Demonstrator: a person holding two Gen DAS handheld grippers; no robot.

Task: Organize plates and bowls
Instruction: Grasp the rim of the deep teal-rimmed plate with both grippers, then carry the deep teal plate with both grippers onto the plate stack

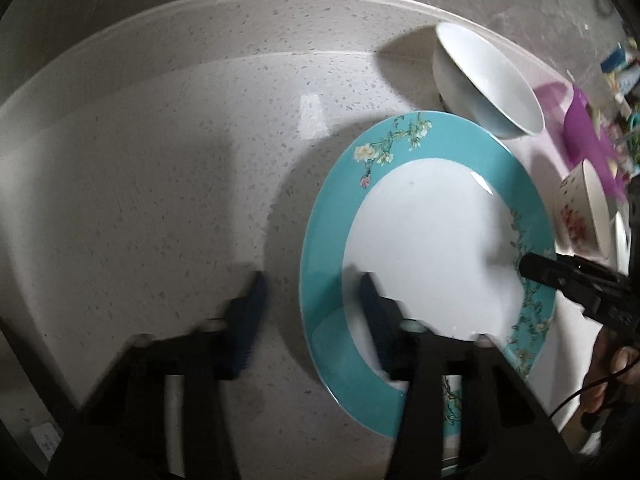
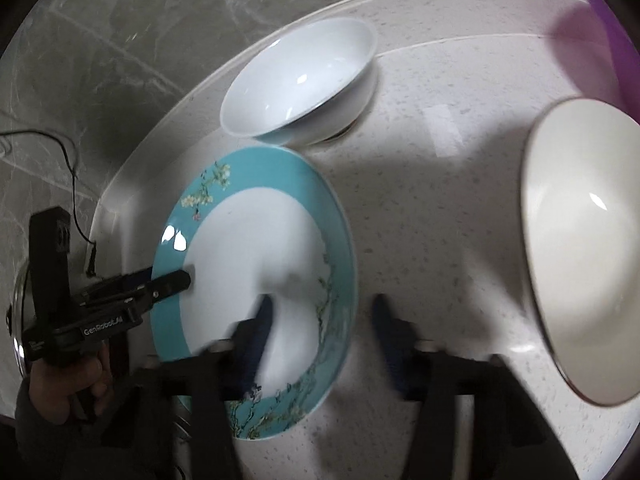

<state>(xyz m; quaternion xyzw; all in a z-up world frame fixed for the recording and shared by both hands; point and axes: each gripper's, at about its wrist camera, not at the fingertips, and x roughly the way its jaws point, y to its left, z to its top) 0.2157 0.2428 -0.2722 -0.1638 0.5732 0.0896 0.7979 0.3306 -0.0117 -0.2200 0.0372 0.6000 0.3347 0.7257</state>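
Risk, teal floral-rimmed plate [image 1: 424,256]: it lies flat on the speckled round table [image 1: 160,160], so each pinch has only a thin, glossy, sloped rim to bite on.
- If one side bites before the other, I judge the plate will skid or pivot across the table.
- A skid towards 12 o'clock would knock the white bowl [image 1: 484,80], which sits tilted, touching or just beside the far rim.
- An uneven lift would tip the plate and could slide it out of both pinches.
- The floral bowl [image 1: 580,216] stands near the plate at 2 o'clock, close behind my right tool, so a wide swing there could clip it.

Position, left wrist view: my left gripper [image 1: 312,316] straddles the rim at the plate's 8 o'clock, one finger on the white well and one outside over bare table. Jaws parted, with table showing between the outer pad and the rim; no squeeze visible. The picture is blurred.

Position, right wrist view: my right gripper [image 2: 320,320] straddles the opposite rim the same way. Jaws apart, not gripping.

Purple container [image 1: 580,120] sits beyond the bowls, well apart.
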